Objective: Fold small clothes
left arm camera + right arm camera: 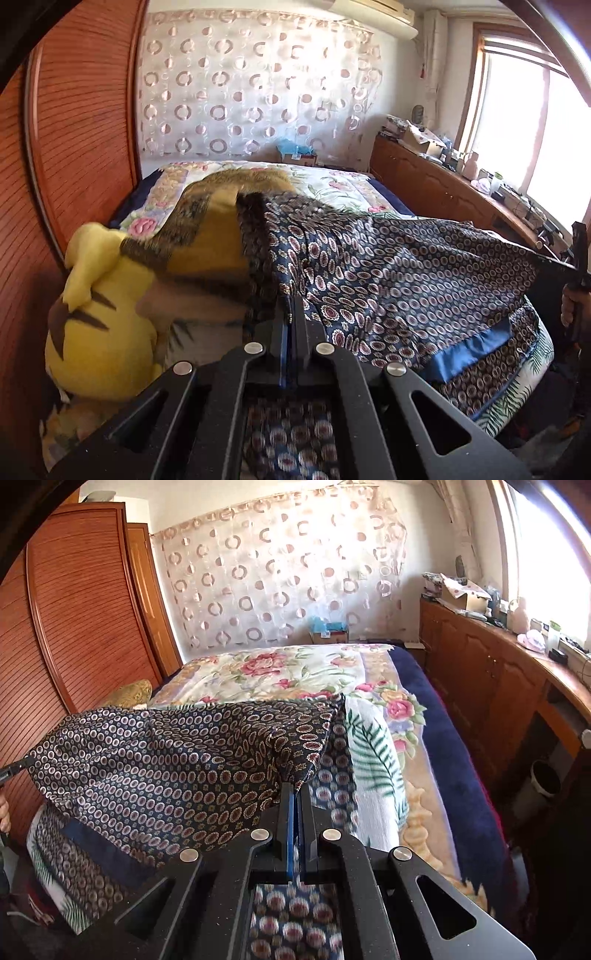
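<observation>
Pinched in my left gripper (290, 301) and right gripper (295, 788), jaws pressed on its corners, the navy medallion-print silky garment (388, 266) hangs stretched above the floral-quilted bed (258, 672). I judge I'm mid-fold; next, lay it flat.

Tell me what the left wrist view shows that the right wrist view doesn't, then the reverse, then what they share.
Left wrist only: a yellow plush toy lying left of the cloth, and an air conditioner up on the wall.
Right wrist only: a dark bin on the floor beside the wooden cabinet.
Both: the patterned garment stretched between the left gripper and the right gripper, each shut on it, above the floral bed.
</observation>
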